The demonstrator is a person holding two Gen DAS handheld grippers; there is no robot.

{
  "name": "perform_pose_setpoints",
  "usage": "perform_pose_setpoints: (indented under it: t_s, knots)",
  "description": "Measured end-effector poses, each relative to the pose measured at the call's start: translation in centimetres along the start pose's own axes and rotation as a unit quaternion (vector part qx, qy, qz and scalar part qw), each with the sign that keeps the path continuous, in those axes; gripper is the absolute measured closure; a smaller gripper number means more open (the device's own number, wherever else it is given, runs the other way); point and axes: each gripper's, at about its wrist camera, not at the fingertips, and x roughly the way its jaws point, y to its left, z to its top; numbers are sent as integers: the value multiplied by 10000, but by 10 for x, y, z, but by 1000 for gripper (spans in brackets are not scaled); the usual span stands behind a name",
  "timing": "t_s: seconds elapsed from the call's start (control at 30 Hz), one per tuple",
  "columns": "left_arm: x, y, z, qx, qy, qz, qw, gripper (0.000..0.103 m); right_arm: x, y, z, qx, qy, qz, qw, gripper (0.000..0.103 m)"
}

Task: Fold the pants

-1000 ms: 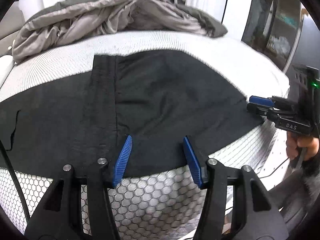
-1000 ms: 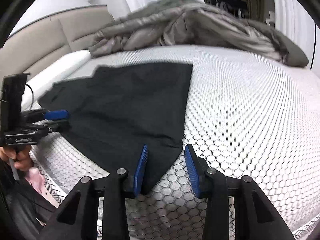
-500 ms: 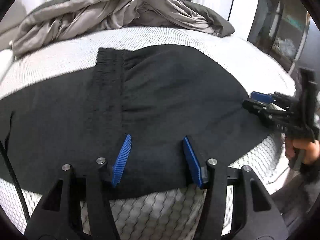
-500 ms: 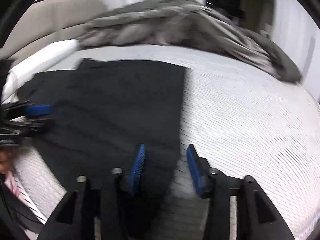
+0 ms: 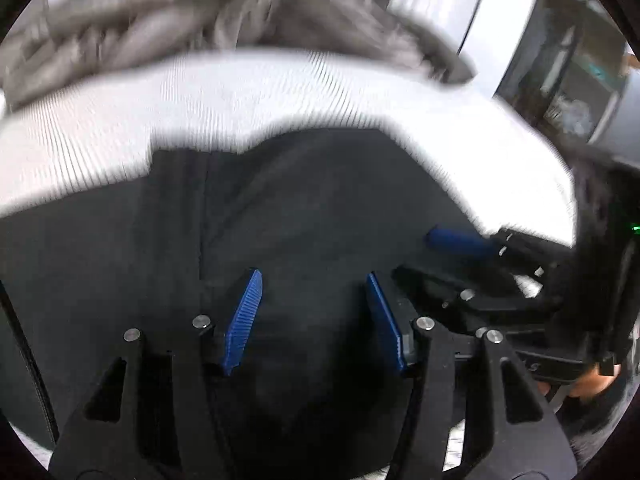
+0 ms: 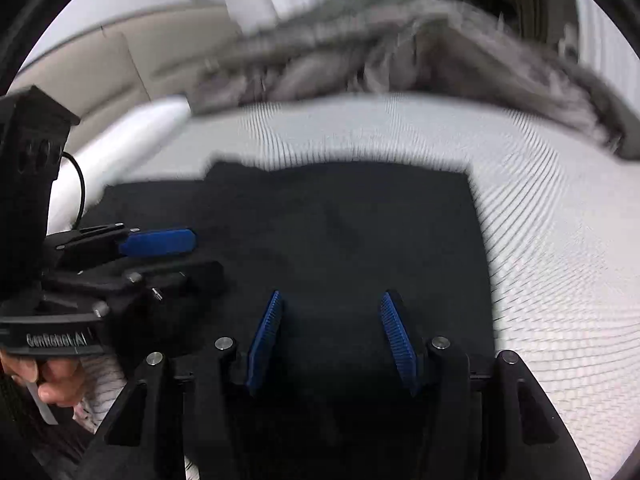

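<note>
1. Since a second ago both grippers have pushed forward over the black pants (image 5: 320, 208), which lie flat on the bed (image 6: 540, 220); a fold grasp looks imminent.
2. The left gripper (image 5: 314, 304) and right gripper (image 6: 330, 328) sit side by side, fingers spread wide, released, holding nothing; contact with the cloth cannot be told.

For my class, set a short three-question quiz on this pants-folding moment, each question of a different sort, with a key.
1. True or false: the left gripper and right gripper both have their jaws apart.
2. Multiple choice: the black fabric pants lie on A) a wooden floor, B) the white honeycomb-textured mattress, C) a chair.
3. Fill in: behind the pants lies a crumpled ____ blanket.

Key: 1 true; 2 B; 3 grey.
</note>
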Motion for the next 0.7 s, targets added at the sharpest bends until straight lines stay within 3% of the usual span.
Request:
perform_pose_setpoints:
  t_s: [0.1,0.23,0.33,0.47,0.6,0.7]
  knots:
    - [-7,1,-9,550,-158,189,9982,53,-10,-7,-5,-336,-71,-351,9988,51]
    - [-24,22,-18,238,-241,116,9994,53,-29,-59,-14,430,-92,-962,9944,51]
    - [-40,25,-18,90,-328,256,9991,54,-45,-62,-3,598,-453,-645,9951,52]
    - [-56,17,-3,-96,-700,210,9973,54,-47,-23,21,276,-689,-322,9967,51]
    - [-35,-1,24,108,-488,98,9987,53,-12,-10,49,324,-409,-95,9986,50]
    - [5,2,27,241,-41,420,9988,54,39,-4,49,32,386,-123,9992,50]
